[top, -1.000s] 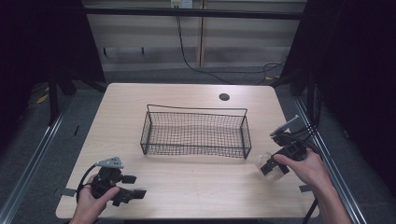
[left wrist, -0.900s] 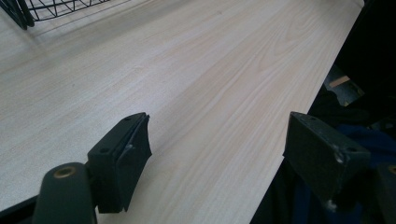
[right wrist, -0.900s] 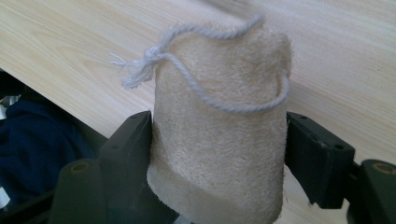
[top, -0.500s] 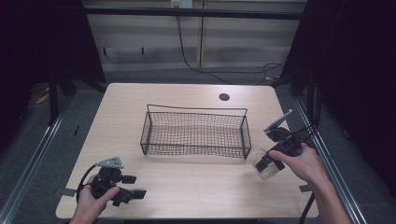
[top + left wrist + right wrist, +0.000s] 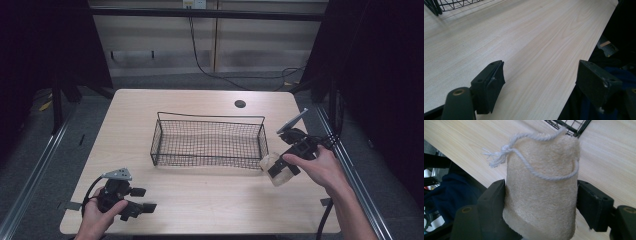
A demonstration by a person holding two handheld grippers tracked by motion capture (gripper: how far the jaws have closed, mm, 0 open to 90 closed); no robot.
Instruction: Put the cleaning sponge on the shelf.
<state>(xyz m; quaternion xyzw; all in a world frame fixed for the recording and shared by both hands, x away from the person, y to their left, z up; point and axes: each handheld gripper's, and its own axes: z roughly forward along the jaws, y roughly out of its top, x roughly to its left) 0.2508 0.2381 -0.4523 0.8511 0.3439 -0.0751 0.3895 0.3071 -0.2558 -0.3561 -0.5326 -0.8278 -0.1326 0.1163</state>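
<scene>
Your right gripper (image 5: 280,171) clamped on a pale loofah sponge (image 5: 541,187) with white cord loop, just beside the wire basket (image 5: 207,142), your left gripper (image 5: 137,207) wide open, empty, low over the table (image 5: 200,200).

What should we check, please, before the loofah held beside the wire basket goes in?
1. Grip: right gripper jaws clamp the loofah on both sides: ok.
2. String loop free of the jaws: ok.
3. Loofah above the wire basket rim: cannot tell.
4. Basket interior free: ok.
5. Left gripper open, away from the basket at the table front: ok.
</scene>
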